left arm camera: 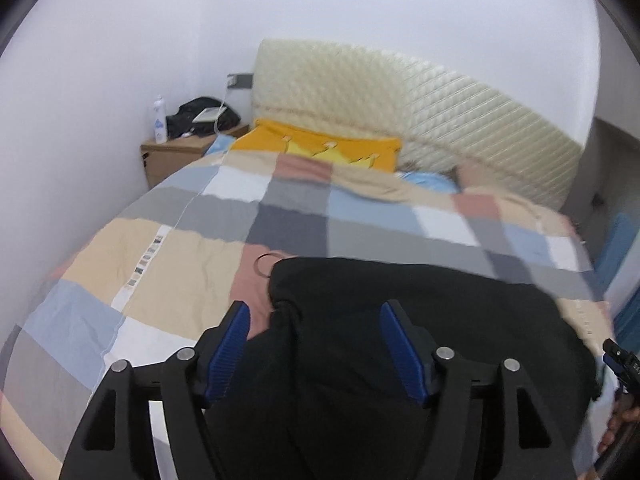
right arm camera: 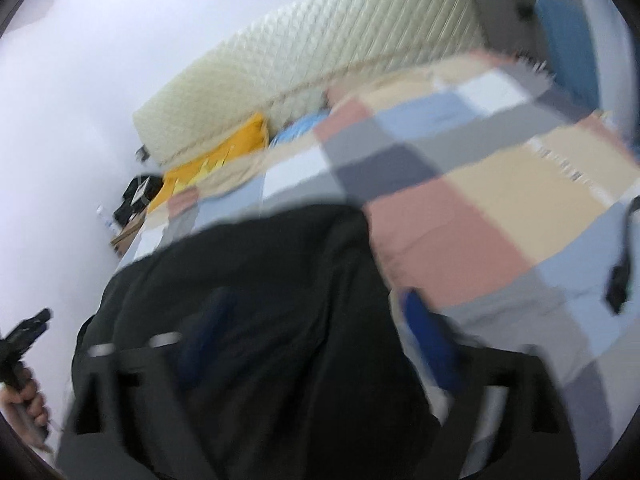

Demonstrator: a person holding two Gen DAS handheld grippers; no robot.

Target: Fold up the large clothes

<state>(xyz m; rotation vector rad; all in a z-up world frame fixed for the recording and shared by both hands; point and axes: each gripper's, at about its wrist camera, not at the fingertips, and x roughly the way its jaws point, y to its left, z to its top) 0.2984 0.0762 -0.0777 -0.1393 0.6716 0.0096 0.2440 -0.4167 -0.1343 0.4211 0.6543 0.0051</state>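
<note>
A large black garment [left arm camera: 420, 320] lies on the checked quilt [left arm camera: 168, 264] of a bed. My left gripper [left arm camera: 316, 344] is open, its blue pads [left arm camera: 230, 348] wide apart over the garment's left edge, with cloth between them. In the right wrist view, which is blurred, the same black garment [right arm camera: 260, 300] lies under my right gripper [right arm camera: 320, 344], which is open with its blue pads [right arm camera: 428, 340] either side of the cloth's right edge. The right gripper also shows at the far right of the left wrist view [left arm camera: 622, 364].
A cream padded headboard [left arm camera: 420, 96] and a yellow pillow [left arm camera: 320, 142] are at the far end of the bed. A wooden nightstand [left arm camera: 172, 156] with a bottle and a black bag stands at the far left by the white wall. A thin ring [left arm camera: 266, 266] lies on the quilt.
</note>
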